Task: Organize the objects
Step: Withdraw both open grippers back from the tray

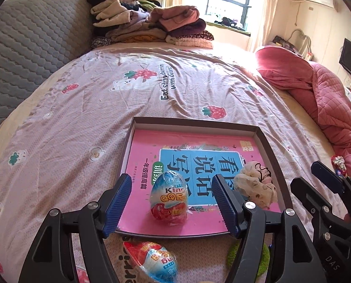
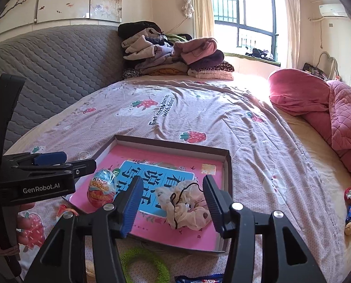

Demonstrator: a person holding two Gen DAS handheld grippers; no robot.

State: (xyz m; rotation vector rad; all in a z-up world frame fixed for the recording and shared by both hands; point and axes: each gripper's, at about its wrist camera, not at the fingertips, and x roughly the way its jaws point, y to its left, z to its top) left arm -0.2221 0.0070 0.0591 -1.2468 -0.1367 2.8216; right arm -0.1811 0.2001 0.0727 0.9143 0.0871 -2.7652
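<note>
Evidently mid-sort: one wrapped egg (image 1: 169,198) stands and a cream scrunchie (image 2: 187,206) lies on the pink book inside the shallow box (image 1: 268,146) on the bed. Left gripper (image 1: 173,202) and right gripper (image 2: 173,206) both spread, nothing pinched, each above its item. Next likely: second egg (image 1: 152,263) or green ring (image 2: 144,265), both outside the box's near edge.

1. The second wrapped egg (image 1: 152,263) runs past the bottom edge in the left wrist view.
2. The green ring (image 2: 144,265) is partly hidden behind the right tongs (image 2: 173,204).
3. A blue packet (image 2: 199,278) is cut off below.
</note>
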